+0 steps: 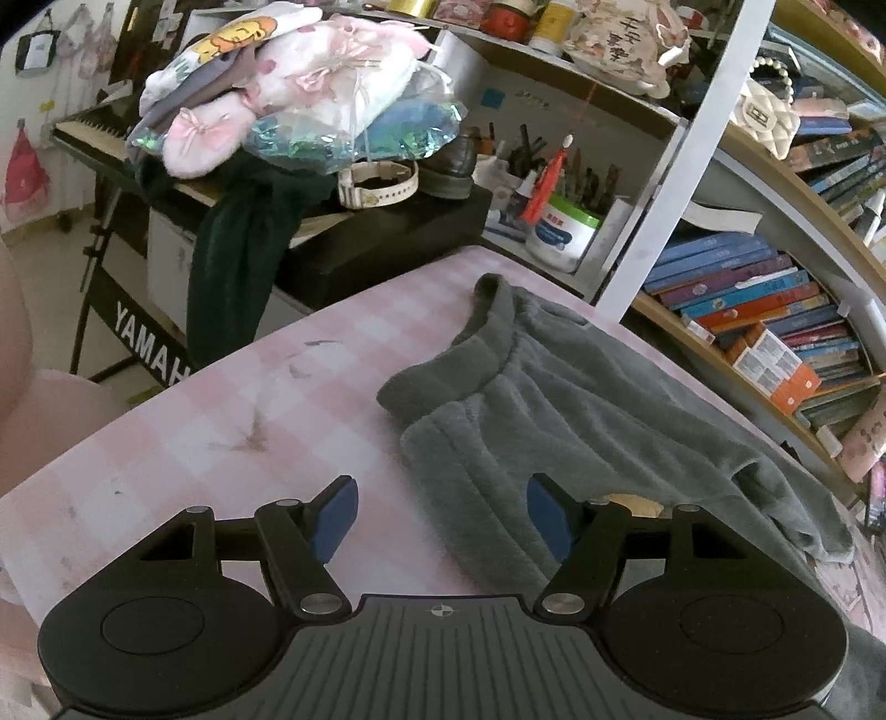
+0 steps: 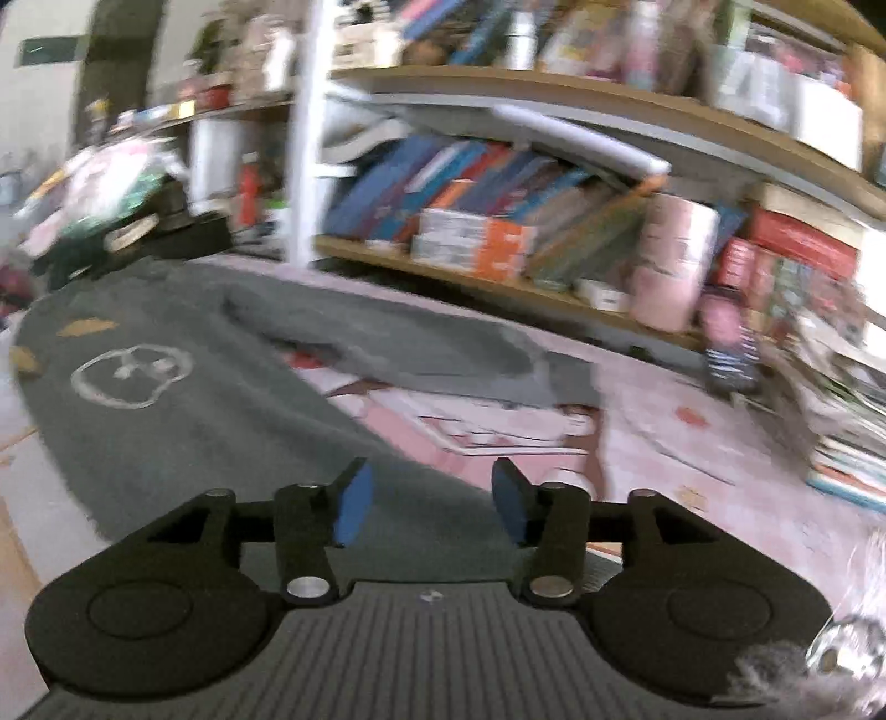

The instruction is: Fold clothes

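Folding barely begun: grey fleece garment [image 1: 581, 410] sprawls unfolded on surface [image 1: 221, 421], ahead of both claws. Left claw [image 1: 440, 520] apart, empty; right claw [image 2: 429, 501] apart, empty. All folds remain.

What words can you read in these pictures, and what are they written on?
"YAMAH", cut off by the tablecloth, on the black keyboard stand.
Chinese characters on the cloth bag on the top shelf: too small to read surely.
White tub label: too small to read.
Book spines and orange box: too small.
Everything in the right wrist view is blurred; the grey garment shows only a white outline drawing, no words.
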`<state>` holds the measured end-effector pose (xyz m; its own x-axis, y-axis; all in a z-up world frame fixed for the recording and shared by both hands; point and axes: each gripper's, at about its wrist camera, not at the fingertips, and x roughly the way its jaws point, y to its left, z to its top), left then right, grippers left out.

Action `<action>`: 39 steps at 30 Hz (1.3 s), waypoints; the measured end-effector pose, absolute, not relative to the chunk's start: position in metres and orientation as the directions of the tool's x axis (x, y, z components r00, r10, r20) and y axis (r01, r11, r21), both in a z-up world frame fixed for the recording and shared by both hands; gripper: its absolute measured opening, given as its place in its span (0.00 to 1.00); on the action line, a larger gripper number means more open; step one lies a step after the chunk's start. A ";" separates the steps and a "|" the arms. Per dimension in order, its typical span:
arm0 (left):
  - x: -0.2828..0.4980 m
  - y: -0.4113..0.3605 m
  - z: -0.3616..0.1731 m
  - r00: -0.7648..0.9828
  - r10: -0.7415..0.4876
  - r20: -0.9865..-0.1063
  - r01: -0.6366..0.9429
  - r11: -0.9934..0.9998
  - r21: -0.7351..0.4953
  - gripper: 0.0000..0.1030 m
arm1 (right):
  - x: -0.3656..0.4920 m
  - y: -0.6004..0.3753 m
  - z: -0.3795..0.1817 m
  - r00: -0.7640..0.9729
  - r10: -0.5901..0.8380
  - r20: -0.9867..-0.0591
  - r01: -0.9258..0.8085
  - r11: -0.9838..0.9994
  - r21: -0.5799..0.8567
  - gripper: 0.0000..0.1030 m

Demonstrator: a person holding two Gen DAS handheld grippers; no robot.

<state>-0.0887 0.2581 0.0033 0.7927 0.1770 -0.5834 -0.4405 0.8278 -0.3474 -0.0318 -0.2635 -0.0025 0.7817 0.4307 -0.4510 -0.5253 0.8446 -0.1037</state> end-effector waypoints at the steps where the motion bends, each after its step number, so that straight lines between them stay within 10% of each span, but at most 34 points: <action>1: -0.089 0.257 0.004 0.794 0.176 -0.582 -0.437 0.830 -0.345 0.67 | -0.033 -0.260 -0.004 0.772 0.442 -0.457 -0.541 0.834 -0.107 0.49; 9: -0.095 0.265 0.001 0.810 0.188 -0.555 -0.473 0.768 -0.431 0.63 | -0.038 -0.243 -0.013 0.711 0.517 -0.477 -0.637 0.761 -0.122 0.78; 22: -0.069 0.289 -0.015 0.829 0.141 -0.541 -0.493 0.642 -0.588 0.50 | -0.041 -0.223 -0.023 0.716 0.452 -0.532 -0.636 0.737 -0.231 0.78; 27: -0.046 0.302 -0.024 0.840 0.050 -0.541 -0.466 0.579 -0.669 0.12 | -0.043 -0.223 -0.023 0.720 0.449 -0.529 -0.634 0.735 -0.239 0.78; 33: -0.065 0.240 0.026 0.866 0.271 -0.420 -0.435 0.822 -0.368 0.09 | -0.040 -0.224 -0.022 0.712 0.451 -0.538 -0.636 0.739 -0.222 0.79; 39: -0.069 0.285 -0.006 0.787 0.198 -0.585 -0.535 0.691 -0.486 0.16 | -0.039 -0.224 -0.022 0.699 0.467 -0.541 -0.652 0.728 -0.214 0.79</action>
